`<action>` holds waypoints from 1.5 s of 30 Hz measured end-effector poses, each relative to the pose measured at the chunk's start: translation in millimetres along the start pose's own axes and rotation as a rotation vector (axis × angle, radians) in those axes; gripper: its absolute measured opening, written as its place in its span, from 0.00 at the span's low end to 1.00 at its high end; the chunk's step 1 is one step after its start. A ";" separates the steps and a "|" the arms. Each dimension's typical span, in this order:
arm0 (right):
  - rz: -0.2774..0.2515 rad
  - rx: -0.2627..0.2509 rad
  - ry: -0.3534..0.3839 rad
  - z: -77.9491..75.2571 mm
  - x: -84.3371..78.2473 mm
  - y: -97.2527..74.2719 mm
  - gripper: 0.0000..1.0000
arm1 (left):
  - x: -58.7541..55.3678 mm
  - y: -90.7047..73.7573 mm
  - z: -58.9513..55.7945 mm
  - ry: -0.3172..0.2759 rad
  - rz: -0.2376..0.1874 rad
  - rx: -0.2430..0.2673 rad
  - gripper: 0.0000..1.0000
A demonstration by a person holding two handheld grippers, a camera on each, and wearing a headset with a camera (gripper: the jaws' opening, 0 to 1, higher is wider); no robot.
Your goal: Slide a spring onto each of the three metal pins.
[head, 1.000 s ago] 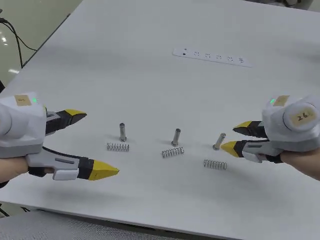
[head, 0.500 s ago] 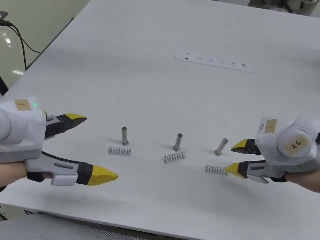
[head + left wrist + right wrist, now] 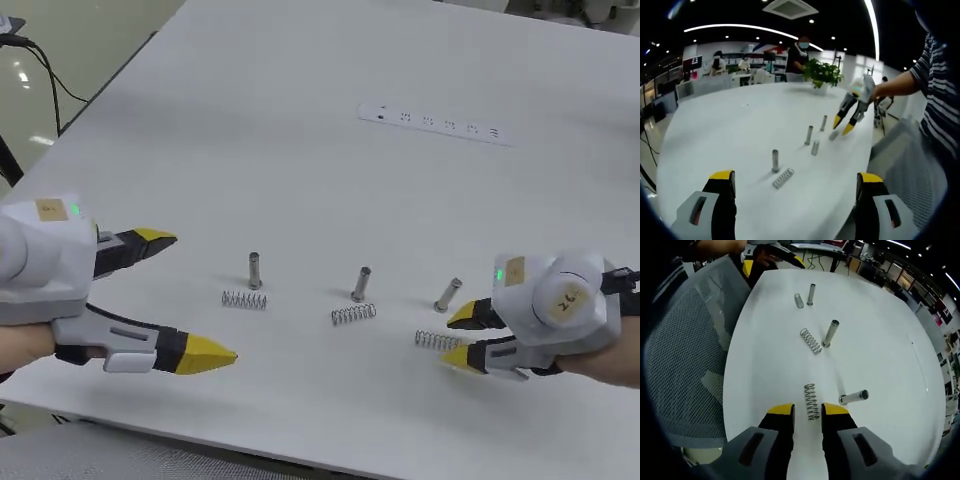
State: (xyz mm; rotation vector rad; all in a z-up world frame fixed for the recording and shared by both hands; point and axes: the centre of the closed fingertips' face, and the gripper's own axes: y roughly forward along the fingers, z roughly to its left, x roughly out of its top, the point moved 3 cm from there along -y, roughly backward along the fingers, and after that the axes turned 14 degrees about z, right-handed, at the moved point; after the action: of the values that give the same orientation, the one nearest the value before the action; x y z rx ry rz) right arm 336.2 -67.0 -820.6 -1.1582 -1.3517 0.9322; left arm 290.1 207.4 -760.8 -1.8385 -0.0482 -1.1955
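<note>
The right gripper holds its fingers slightly apart, straddling the rightmost spring at its near end on the desk. An off-centre pinch could flick it away. The left gripper is spread wide.

**Wide white table and its load**

Three short silver metal pins form a row along the near edge: left pin, middle pin, right pin. A small coiled wire spring lies just nearside of each: left spring, middle spring, right spring. A flat white power strip lies toward the far edge.
</note>
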 end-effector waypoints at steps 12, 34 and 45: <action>0.031 0.034 -0.028 -0.7 -2.6 7.1 0.13 | -1.3 -1.1 -0.6 0.000 0.003 0.002 0.98; 0.083 0.060 -0.070 -1.7 -3.5 4.7 0.07 | 1.9 -3.5 -9.3 0.015 0.006 -0.011 0.98; 0.058 0.055 -0.068 3.1 7.9 -21.4 0.07 | 10.5 4.2 -21.5 0.044 -0.004 -0.069 0.95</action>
State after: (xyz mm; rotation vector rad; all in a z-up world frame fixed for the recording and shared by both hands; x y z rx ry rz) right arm 330.7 -63.9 -798.5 -1.1377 -1.3443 1.0532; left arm 282.5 185.6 -753.3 -1.8714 0.0144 -1.2541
